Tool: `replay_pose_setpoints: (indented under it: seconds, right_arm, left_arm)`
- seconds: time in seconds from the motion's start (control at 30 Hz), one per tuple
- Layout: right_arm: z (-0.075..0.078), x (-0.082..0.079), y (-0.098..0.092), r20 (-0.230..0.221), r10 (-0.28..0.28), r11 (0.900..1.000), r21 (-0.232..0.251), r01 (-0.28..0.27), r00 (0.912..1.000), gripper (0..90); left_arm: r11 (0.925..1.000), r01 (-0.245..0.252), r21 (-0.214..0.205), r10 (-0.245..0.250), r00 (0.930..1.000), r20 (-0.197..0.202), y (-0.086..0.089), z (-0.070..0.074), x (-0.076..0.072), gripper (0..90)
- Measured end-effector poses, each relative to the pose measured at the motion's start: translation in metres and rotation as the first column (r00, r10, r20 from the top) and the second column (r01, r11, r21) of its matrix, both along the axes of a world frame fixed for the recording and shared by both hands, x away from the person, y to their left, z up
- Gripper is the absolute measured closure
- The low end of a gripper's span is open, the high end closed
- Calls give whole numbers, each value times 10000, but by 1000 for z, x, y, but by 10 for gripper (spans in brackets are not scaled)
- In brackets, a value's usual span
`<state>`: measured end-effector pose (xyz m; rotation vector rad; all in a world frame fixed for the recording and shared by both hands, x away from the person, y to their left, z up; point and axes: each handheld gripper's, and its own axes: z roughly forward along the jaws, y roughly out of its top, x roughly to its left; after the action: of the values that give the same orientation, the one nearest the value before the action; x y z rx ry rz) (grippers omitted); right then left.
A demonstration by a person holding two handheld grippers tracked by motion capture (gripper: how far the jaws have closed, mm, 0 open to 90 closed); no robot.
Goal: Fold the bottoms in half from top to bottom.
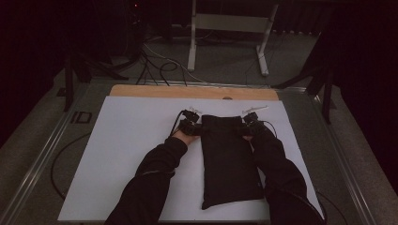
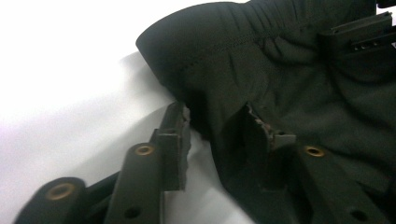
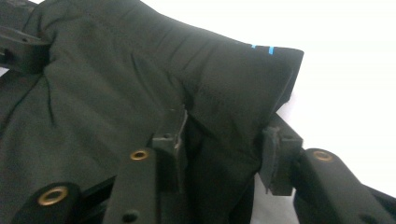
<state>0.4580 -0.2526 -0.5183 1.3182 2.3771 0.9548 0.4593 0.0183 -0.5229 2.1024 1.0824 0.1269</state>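
A black garment (image 1: 230,159) lies lengthwise on the white sheet (image 1: 131,154), its gathered end at the far side. My left gripper (image 1: 196,127) is at that end's left corner and my right gripper (image 1: 246,129) at its right corner. In the left gripper view, my left gripper (image 2: 217,109) straddles the garment (image 2: 280,70) edge; one jaw rests on the cloth, and a sliver of white shows beside the other. In the right gripper view, my right gripper (image 3: 229,121) has bunched cloth (image 3: 116,79) filling the gap and touching both pads, next to a small blue mark (image 3: 262,48).
The white sheet covers a wooden tabletop (image 1: 187,91) with metal rails along its sides. Beyond the table stand a pale metal frame (image 1: 230,23) and loose cables (image 1: 159,65) on a grey floor. Both of the person's dark sleeves reach in from the bottom.
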Motion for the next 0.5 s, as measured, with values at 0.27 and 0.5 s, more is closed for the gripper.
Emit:
replay_pose_setpoints:
  seconds: [0.27, 0.5]
  right_arm:
    - [1, -2, 6, 1, 365, 9993, -39, -365, 9993, 813]
    - [3, -8, 13, 595, 764, 9941, -812, -715, 9953, 843]
  left_arm:
    - [9999, 126, 27, -126, 9997, -186, -1, 1, 0, 713]
    - [9998, 207, -61, -210, 9987, -471, -3, 1, 0, 833]
